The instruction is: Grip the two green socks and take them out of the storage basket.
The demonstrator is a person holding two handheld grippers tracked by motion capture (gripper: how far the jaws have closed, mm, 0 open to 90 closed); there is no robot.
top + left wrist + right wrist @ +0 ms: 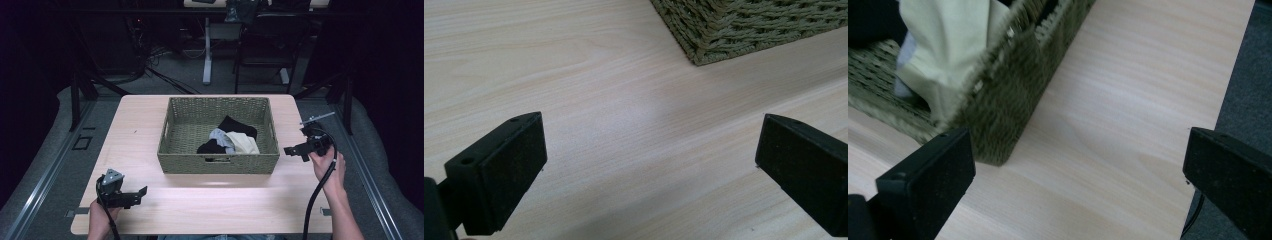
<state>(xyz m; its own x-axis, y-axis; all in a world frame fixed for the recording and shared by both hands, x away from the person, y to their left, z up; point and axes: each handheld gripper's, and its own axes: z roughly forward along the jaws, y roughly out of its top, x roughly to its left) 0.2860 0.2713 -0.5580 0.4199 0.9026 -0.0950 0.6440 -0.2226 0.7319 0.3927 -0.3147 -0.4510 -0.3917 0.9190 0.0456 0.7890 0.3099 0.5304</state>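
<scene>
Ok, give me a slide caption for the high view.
Two open claws, left and right, flank a woven basket of clothes.

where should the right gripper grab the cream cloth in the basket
Probably from above, pinching the raised fold of the cream cloth. It lies bunched against the basket near-right corner, so the wall blocks a side approach. The right gripper is open beside it.

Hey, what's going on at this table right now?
A person sits at a wooden table with a gripper in each hand. A woven basket in the middle holds a small pile of clothes, black, grey and cream. The left gripper hovers near the table's front left; the right gripper is beside the basket's right end. Both are open and hold nothing.
</scene>
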